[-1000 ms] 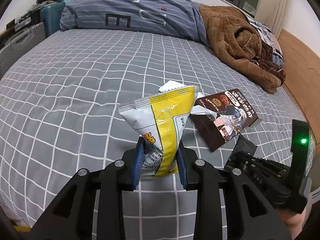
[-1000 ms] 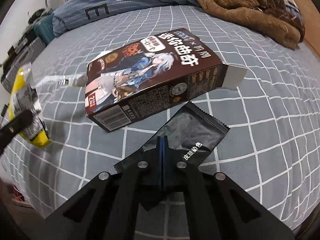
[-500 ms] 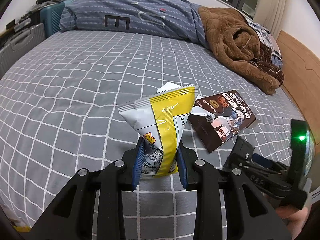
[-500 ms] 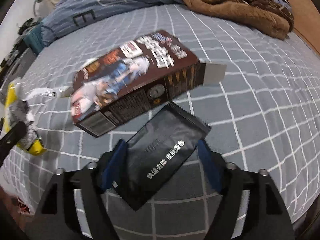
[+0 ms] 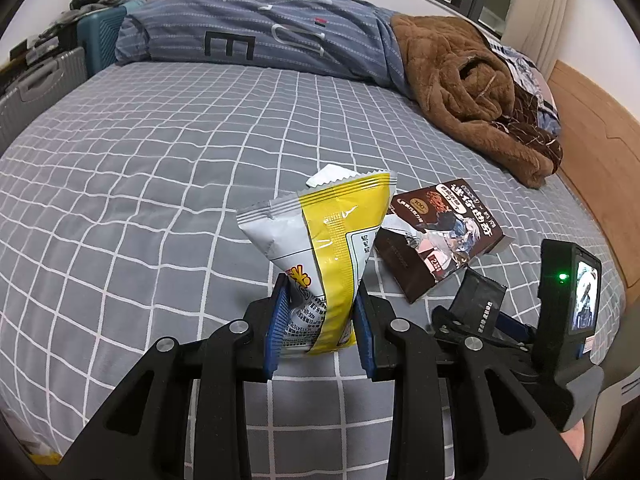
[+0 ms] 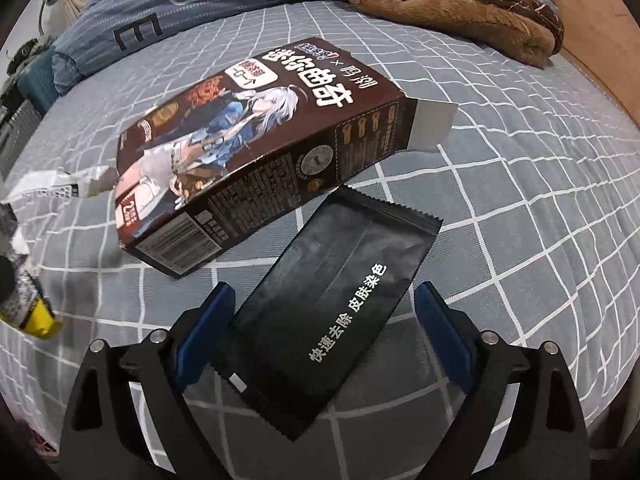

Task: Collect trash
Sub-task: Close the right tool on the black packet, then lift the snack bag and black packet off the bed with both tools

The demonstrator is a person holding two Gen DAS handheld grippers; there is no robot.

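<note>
Your left gripper [image 5: 320,320] is clamping the yellow-and-white snack bag [image 5: 324,248], holding it upright above the grey checked bedsheet [image 5: 160,184]. Your right gripper [image 6: 324,332] is opening wide; the black sachet [image 6: 332,300] is lying flat between its blue pads [image 6: 440,332], untouched, just beside the brown cookie box [image 6: 256,152].

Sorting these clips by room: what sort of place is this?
Most likely a bedroom: a bed with a gray checked sheet, a blue duvet bunched at its far end, and suitcases alongside.
</note>
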